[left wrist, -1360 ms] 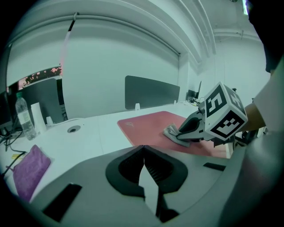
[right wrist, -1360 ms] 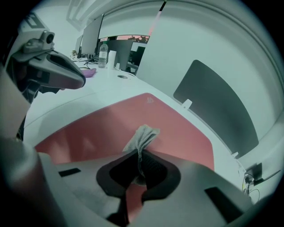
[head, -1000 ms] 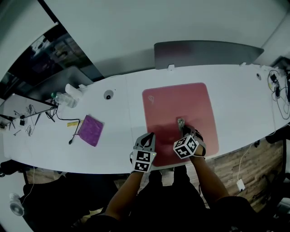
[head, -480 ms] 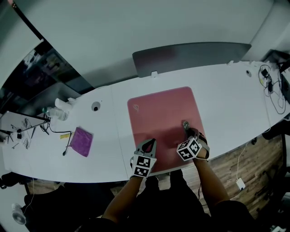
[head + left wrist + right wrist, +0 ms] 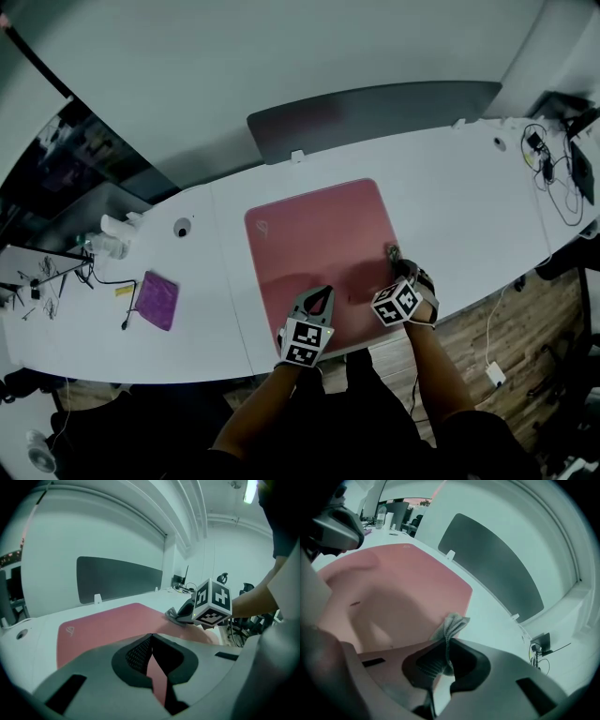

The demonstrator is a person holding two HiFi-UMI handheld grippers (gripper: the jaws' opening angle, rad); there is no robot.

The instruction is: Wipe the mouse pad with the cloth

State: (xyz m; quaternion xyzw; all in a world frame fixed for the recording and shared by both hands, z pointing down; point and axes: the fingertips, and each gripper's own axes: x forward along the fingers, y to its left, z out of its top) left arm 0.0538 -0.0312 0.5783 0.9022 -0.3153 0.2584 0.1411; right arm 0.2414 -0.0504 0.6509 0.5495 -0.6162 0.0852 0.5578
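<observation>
We count one pink mouse pad point(image 5: 319, 253) on one white table point(image 5: 469, 197), and one grey cloth point(image 5: 449, 626). Two grippers now: left gripper point(image 5: 323, 292), right gripper point(image 5: 395, 257). Out left, one purple flat piece point(image 5: 157, 300); behind, one dark panel point(image 5: 375, 114).

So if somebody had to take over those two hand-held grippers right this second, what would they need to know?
Right gripper: shut on the grey cloth, whose free end sits at the right edge of the red mouse pad.
Left gripper: shut, empty, at the pad's near edge.
Done: the cloth is gripped and at the pad; how much has been wiped cannot be told.
Left: probably sweep the cloth across the rest of the pad, with the left gripper steadying it if it slides.
</observation>
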